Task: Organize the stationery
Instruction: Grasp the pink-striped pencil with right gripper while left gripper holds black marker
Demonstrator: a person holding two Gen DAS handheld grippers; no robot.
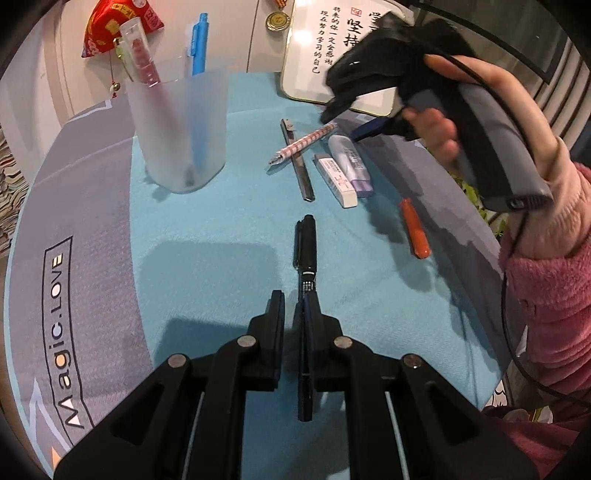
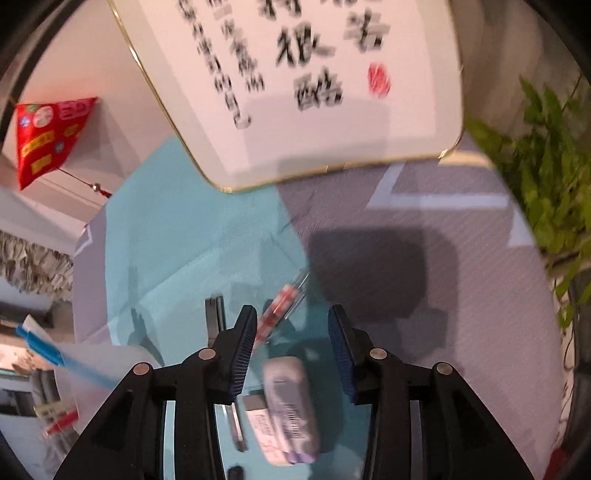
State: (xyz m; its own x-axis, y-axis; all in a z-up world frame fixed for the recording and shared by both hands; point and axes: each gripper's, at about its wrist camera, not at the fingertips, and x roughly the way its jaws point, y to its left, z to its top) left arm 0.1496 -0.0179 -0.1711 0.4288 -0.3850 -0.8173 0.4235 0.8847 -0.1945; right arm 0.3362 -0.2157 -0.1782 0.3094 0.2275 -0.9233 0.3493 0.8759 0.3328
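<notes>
Fingers of left gripper (image 1: pixel 294 308) pinch a black pen (image 1: pixel 306 251), lower centre of frame, capped w/ clip, pointing up-frame over teal mat (image 1: pixel 207 236). Right gripper (image 2: pixel 291 343) spread wide above lilac correction tape (image 2: pixel 291 402), centre-bottom, blurred.

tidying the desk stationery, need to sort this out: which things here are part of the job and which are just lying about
Part of the job:
- frosted cup holding a blue pen
- black pen in the left gripper
- checked pen
- eraser
- correction tape
- orange pen
- right gripper, open above them

Just lying about:
- calligraphy plaque
- red pouch
- medal
- plant
</notes>
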